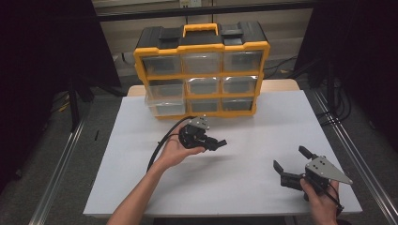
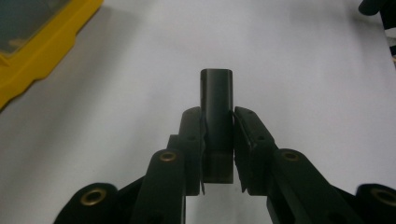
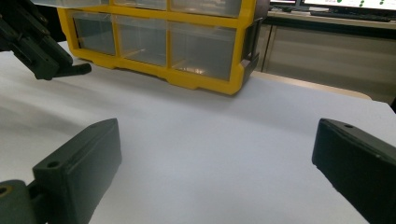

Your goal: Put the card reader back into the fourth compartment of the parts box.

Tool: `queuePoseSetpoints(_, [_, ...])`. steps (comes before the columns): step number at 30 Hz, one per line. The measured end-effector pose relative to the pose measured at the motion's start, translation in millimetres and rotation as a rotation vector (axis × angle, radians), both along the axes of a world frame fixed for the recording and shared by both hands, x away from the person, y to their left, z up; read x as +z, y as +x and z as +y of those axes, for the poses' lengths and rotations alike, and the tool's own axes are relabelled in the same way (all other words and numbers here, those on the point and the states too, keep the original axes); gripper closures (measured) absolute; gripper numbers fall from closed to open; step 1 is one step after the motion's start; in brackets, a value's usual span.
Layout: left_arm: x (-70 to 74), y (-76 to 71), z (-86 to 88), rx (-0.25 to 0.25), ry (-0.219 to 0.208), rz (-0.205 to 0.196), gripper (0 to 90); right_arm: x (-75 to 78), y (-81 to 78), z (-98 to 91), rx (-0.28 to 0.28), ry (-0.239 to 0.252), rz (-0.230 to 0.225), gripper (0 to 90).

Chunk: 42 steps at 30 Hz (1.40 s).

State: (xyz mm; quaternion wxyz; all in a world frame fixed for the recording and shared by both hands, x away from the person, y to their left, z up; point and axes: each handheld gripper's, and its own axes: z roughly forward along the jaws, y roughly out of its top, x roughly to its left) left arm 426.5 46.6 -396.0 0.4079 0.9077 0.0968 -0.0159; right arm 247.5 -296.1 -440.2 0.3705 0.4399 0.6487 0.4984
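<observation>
Centre of the high view: the left claw (image 1: 217, 142) is clamped on a small dark block (image 1: 220, 143), held just above the white counter (image 1: 244, 140), in front of the yellow drawer organizer (image 1: 202, 70). Lower right of that frame, the right claw (image 1: 291, 159) stands wide apart, holding nothing. By its look the block is rigid, light and smooth-sided, so possibly slippery; a grip across its flat sides, as now, appears sound. The left gripper view shows the block (image 2: 216, 126) standing proud of the jaws, detail lost from above. The right gripper view shows the organizer's clear drawers (image 3: 201, 44) from the front.
</observation>
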Motion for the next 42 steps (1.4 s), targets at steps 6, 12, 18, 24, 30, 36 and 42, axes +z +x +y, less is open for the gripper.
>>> queuePoseSetpoints(6, [5.8,-4.8,6.1,0.01,-0.034,-0.009,73.8,0.0,0.0,0.1,-0.003,-0.002,0.0,1.5])
queuePoseSetpoints(12, [12.8,-6.1,10.9,0.015,-0.053,-0.025,73.8,-0.1,0.0,0.0,0.003,-0.002,-0.004,1.5])
queuePoseSetpoints(18, [21.1,-5.4,18.7,0.043,-0.079,-0.037,73.8,-0.1,-0.3,-0.2,0.004,-0.001,-0.006,1.5])
queuePoseSetpoints(24, [28.6,-7.5,22.4,0.047,-0.1,-0.048,73.8,0.0,-0.2,0.3,0.003,-0.001,-0.005,1.5])
queuePoseSetpoints(30, [36.1,-9.2,26.4,0.056,-0.124,-0.066,73.8,-0.1,0.0,0.1,0.003,-0.001,-0.006,1.5])
queuePoseSetpoints(36, [43.5,-11.0,29.7,0.067,-0.142,-0.08,73.8,0.0,0.0,0.1,0.002,-0.001,-0.007,1.4])
queuePoseSetpoints(42, [49.6,-14.1,30.9,0.057,-0.134,-0.098,73.8,0.1,-0.3,0.3,0.003,0.001,-0.007,1.4])
